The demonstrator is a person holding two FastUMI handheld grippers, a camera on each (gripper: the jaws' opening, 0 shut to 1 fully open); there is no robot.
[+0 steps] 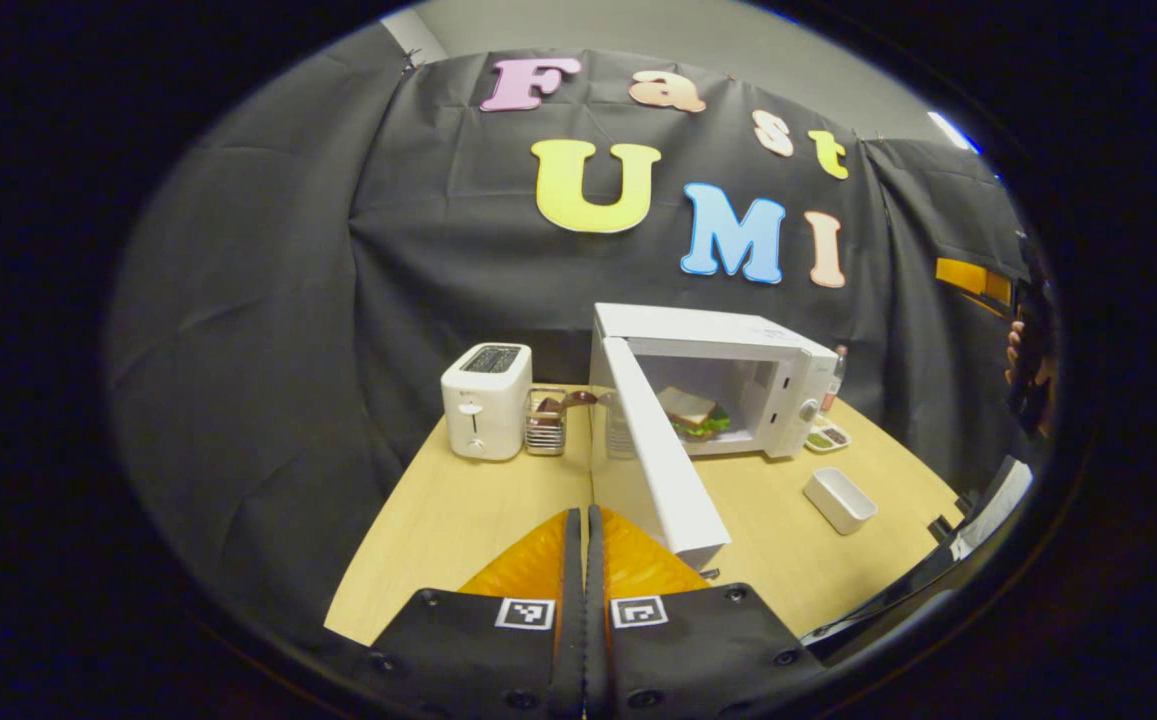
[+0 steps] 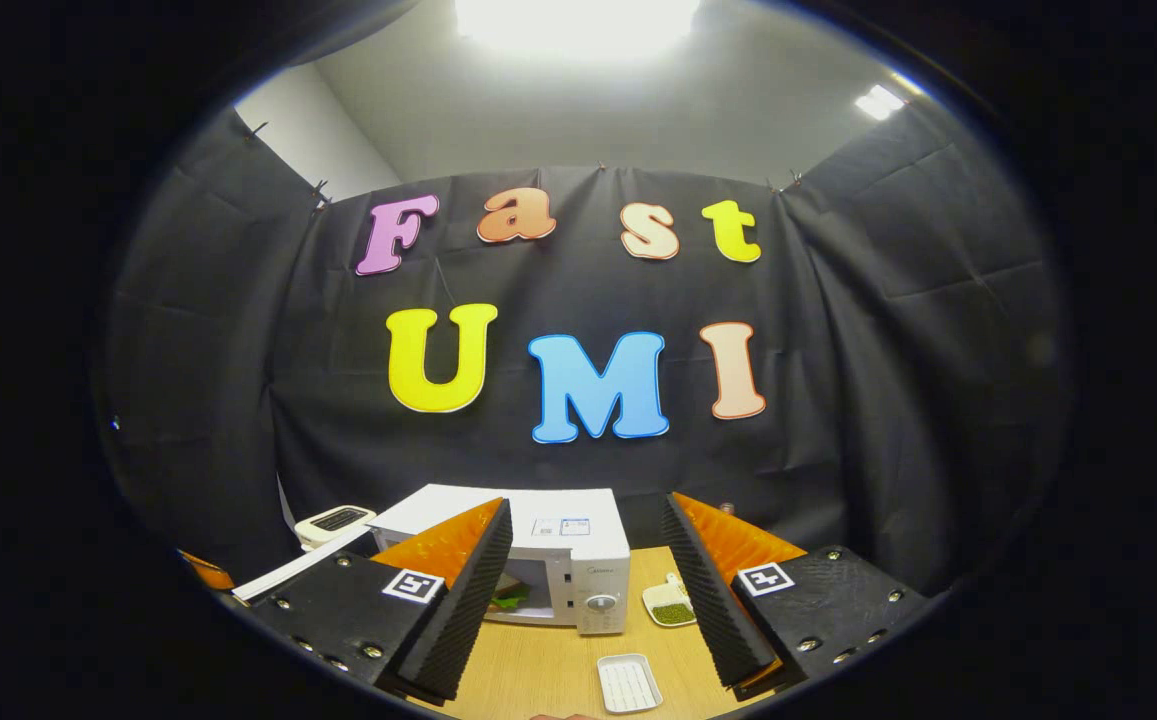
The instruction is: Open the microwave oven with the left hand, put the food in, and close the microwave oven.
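1. The microwave oven (image 1: 728, 385) stands at the back of the wooden surface (image 1: 498, 500) with its door (image 1: 663, 465) swung wide open toward the left gripper view's camera; the opening step looks done.

2. A sandwich (image 1: 695, 412), the food, sits inside the oven's cavity, so the loading step also appears complete. In the right gripper view a glimpse of it shows through the open front of the oven (image 2: 568, 570).

3. The left tool (image 1: 586, 570) is clenched with nothing between its fingers, which meet edge to edge. It hangs low over the surface, just beside the door's outer end; whether it touches the door cannot be told.

4. The right tool (image 2: 586, 590) is released, fingers spread wide and holding nothing, raised well back from the oven.

5. An empty white tray (image 1: 840, 498) lies on the surface in front of the oven, probably where the food came from. A toaster (image 1: 485, 400) stands to the left of the oven, apart from the action.

6. What remains, by this reading, is one step: pushing the door shut.
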